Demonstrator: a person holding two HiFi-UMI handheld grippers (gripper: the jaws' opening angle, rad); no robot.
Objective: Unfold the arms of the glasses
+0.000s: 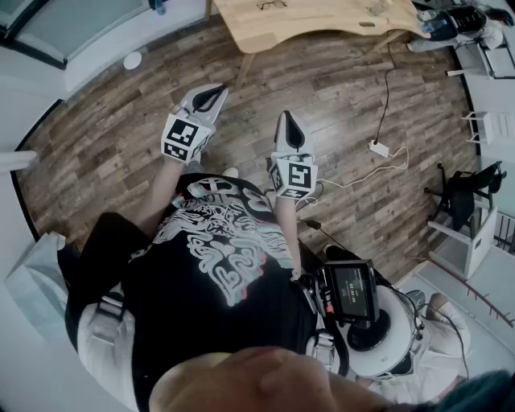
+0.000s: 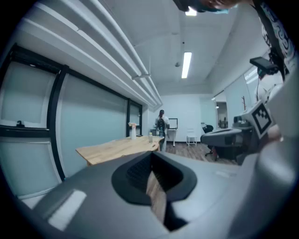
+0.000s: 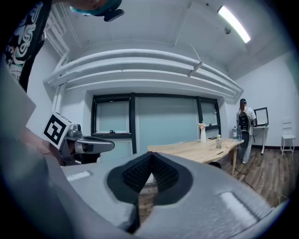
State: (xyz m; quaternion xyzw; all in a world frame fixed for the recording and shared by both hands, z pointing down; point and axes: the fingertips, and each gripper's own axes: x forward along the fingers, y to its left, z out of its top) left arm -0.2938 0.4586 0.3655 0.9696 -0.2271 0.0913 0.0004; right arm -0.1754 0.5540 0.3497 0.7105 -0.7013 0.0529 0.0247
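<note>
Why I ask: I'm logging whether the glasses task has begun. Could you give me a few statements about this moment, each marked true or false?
1. The left tool is shut with nothing in it. True.
2. The right tool grips the glasses. False: it is shut and empty; the glasses lie on the wooden table, away from both tools.
3. Both tools are held over the floor, not over the table. True.
4. A white power strip sits on the table. False: the power strip lies on the floor.
</note>
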